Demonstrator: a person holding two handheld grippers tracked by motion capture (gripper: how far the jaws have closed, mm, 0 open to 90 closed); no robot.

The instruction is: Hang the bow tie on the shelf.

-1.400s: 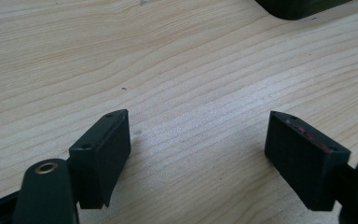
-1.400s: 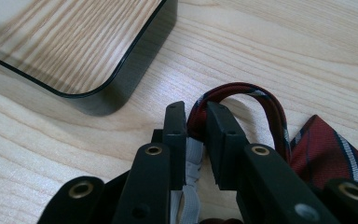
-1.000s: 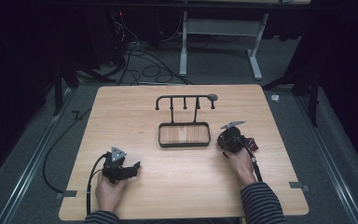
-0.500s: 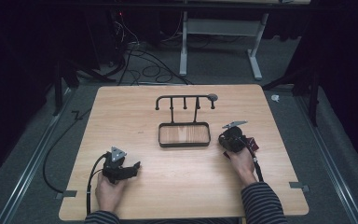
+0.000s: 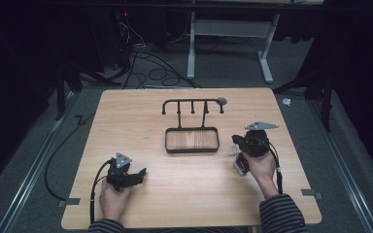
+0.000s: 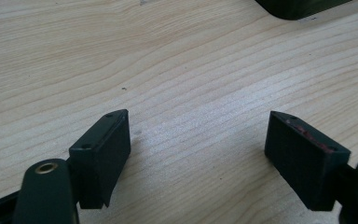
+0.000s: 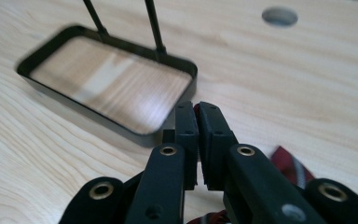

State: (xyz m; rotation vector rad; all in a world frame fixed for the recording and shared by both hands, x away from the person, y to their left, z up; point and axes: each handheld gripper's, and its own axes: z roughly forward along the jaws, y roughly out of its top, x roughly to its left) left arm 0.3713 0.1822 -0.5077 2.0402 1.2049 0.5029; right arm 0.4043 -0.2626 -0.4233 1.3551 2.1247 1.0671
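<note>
Rack [image 5: 189, 101] sits mid-table, slightly toward the far side: a black tray with a wood floor, two thin posts rising from its back edge and a crossbar with short hooks on top. Nothing is visible in the tray or on the hooks. A grey round spot [image 5: 221, 101] shows by the right end of the crossbar; in the right gripper view it lies on the table [image 5: 126, 121] beyond the tray [image 7: 192, 77], same spot [image 7: 279, 16].

Left gripper [image 5: 138, 174] is at the near left of the table, held in the left hand [image 5: 112, 199], well apart from the rack. Its view shows the claw [image 6: 198, 154] spread wide, bare wood between the pads, low over the surface. The right pad has reddish marks on its edge. A dark corner of the tray shows at the top of that view.

Right gripper [image 5: 234, 140] is just right of the tray, held in the right hand [image 5: 262, 167], and points toward the tray's near right corner. Its claw [image 7: 198, 112] is pressed together, with no clear object between the pads and a bit of red at the tip seam. A dark red striped cloth [image 7: 290, 167] lies under and beside it. In the high view the cloth [image 5: 241, 164] is next to the hand, near the tray but not touching it.

Striped sleeves [image 5: 279, 213] enter at the bottom edge.
</note>
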